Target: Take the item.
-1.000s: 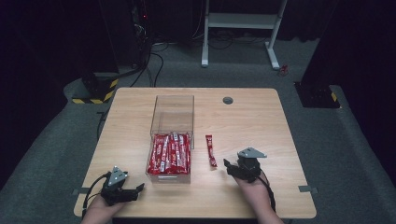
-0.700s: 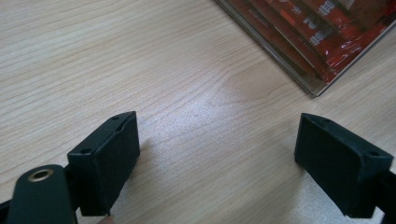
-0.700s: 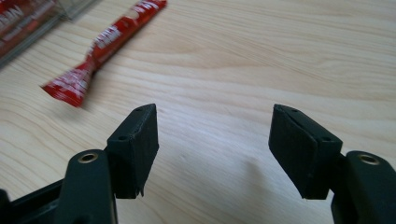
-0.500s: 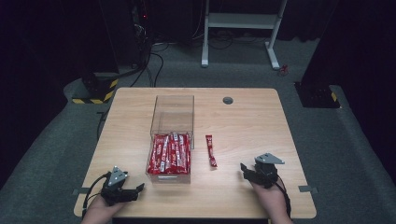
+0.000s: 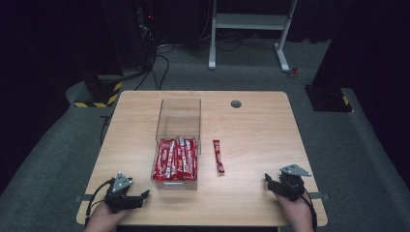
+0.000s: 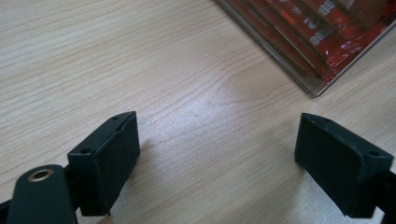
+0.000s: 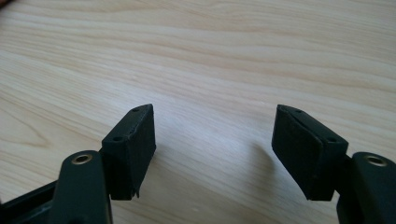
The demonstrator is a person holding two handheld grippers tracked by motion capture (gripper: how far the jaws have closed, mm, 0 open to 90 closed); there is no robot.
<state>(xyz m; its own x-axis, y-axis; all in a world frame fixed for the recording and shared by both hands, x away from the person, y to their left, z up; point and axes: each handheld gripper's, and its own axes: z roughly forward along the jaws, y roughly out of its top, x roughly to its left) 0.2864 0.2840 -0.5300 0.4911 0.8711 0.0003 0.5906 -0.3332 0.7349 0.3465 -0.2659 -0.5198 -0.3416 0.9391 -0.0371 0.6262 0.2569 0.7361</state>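
Desk (image 5: pixel 251 125) of pale wood grain fills the middle of the high view, with dark grey floor around it and a white frame stand (image 5: pixel 249 29) at the top centre of the frame. A clear plastic box (image 5: pixel 178 126) sits slightly left of the desk's centre, its long side running up and down the picture; its lower half holds a layer of red packets (image 5: pixel 176 158) lying side by side, while its upper half looks bare. Just to the right of the box, apart from it, a single red packet (image 5: pixel 218 155) lies flat on the wood, running roughly parallel to the box. A small dark round grommet (image 5: pixel 236 103) sits near the desk's upper edge. At the lower left of the frame the left gripper (image 5: pixel 140 196) rests on the desk in a hand (image 5: pixel 104 220), its tip pointing right toward the box's lower corner; in the left gripper view its fingers (image 6: pixel 105 158) stand wide apart over bare wood with nothing between them, and the box's corner with red packets shows at the upper right. At the lower right of the high view the right gripper (image 5: pixel 270 181) sits near the desk's edge in the other hand (image 5: pixel 297 212), well apart from the loose packet; in the right gripper view its fingers (image 7: pixel 130 147) are likewise spread open over empty wood.
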